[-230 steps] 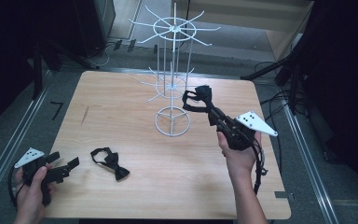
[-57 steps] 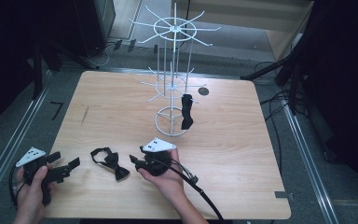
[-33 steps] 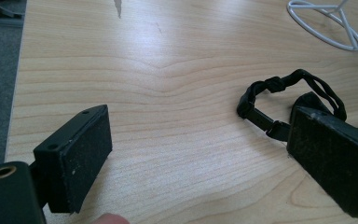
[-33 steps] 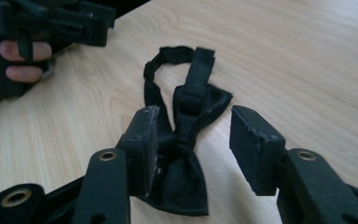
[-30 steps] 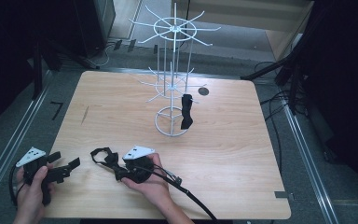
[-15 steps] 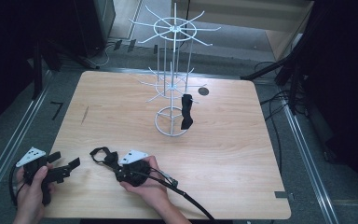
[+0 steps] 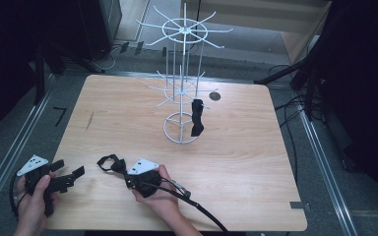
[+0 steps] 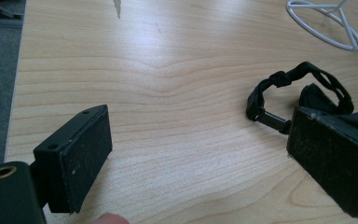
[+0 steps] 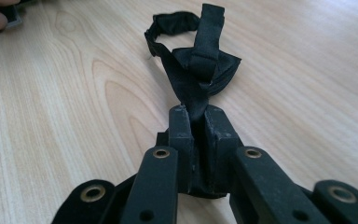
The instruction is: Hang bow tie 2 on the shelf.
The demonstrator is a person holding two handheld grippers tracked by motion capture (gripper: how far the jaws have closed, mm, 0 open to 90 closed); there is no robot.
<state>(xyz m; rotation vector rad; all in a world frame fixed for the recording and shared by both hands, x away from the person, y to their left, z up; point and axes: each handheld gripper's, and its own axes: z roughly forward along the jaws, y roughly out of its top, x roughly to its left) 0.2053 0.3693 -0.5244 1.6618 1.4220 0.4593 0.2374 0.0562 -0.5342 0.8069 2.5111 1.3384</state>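
Black fabric, a bow tie (image 9: 196,65), lies near the table's (image 7: 256,162) front edge, pinched between the closed jaws of the right gripper (image 9: 198,122). The left gripper (image 8: 200,154) rests just beside it, jaws wide apart, holding nothing. A second bow tie (image 7: 197,117) hangs on the white wire rack (image 7: 181,83).

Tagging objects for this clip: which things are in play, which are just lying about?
In play:
- black fabric bow tie, clamped in the right gripper
- white wire display rack
- second black bow tie hanging on the rack

Lying about:
- left gripper, open, idle
- small dark round disc on the wooden table
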